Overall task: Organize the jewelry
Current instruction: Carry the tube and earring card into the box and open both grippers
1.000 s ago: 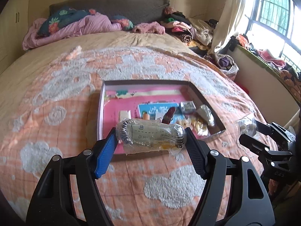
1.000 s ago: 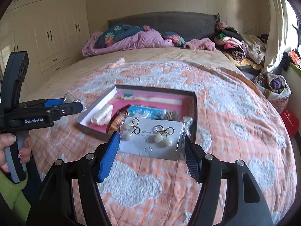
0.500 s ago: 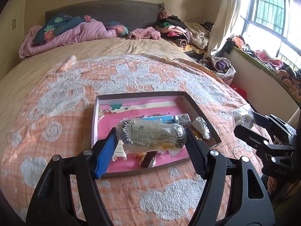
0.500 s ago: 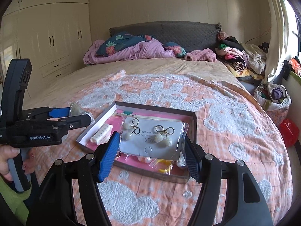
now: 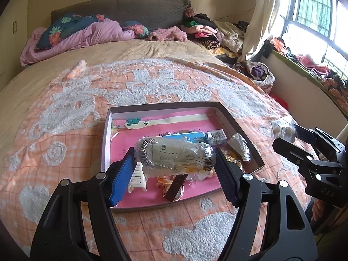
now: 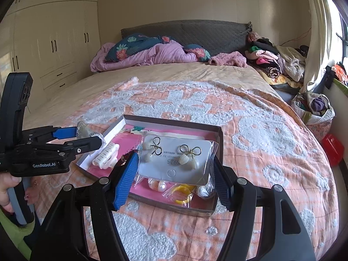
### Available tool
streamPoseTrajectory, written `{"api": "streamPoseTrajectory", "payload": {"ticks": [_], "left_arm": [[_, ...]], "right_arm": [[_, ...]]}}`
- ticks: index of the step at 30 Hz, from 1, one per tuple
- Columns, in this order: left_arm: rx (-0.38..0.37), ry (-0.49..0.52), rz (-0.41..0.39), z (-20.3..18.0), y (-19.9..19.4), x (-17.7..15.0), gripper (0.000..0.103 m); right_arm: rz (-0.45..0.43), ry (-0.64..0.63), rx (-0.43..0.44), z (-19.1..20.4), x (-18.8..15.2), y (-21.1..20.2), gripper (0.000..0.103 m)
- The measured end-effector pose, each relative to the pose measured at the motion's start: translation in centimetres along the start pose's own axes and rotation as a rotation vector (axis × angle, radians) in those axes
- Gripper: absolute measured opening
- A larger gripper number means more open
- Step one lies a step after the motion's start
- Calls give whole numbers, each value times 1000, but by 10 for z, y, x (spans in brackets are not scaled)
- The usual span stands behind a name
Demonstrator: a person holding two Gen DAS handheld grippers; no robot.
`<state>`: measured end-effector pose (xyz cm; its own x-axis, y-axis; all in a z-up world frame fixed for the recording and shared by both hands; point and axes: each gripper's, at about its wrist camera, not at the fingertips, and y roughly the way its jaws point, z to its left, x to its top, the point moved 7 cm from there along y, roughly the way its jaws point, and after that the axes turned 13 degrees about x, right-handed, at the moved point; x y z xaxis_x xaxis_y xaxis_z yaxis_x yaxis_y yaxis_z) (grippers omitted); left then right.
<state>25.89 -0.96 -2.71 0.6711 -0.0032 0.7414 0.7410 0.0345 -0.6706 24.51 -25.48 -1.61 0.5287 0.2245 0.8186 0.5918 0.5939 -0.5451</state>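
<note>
Left gripper [image 5: 175, 167] pinches a clear bag holding a silver bracelet [image 5: 174, 155] crosswise between its pads, above the near half of the shallow box [image 5: 237, 128] on the orange blanket [image 5: 65, 113]. Right gripper [image 6: 174, 171] pinches a bagged card of bow earrings [image 6: 175, 158] by its side edges, over the box's near right part. Box floor is pink; on it lie a white hair clip [image 5: 137, 177], a blue packet [image 5: 191, 136] and a yellow ring in a bag [image 6: 181, 192]. A hand [image 6: 6, 187] grips the left tool's handle.
</note>
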Motion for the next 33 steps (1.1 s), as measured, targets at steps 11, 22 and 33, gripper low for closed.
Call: {"api": "streamPoseTrajectory", "payload": {"ticks": [11, 22, 33], "left_arm": [[14, 14, 34, 1, 21, -7, 63], [23, 19, 72, 1, 42, -16, 63], [24, 18, 101, 2, 57, -23, 63]], "right_arm": [[29, 0, -9, -9, -5, 16, 64], [82, 14, -20, -21, -19, 42, 64], [127, 13, -1, -23, -32, 60, 64]]}}
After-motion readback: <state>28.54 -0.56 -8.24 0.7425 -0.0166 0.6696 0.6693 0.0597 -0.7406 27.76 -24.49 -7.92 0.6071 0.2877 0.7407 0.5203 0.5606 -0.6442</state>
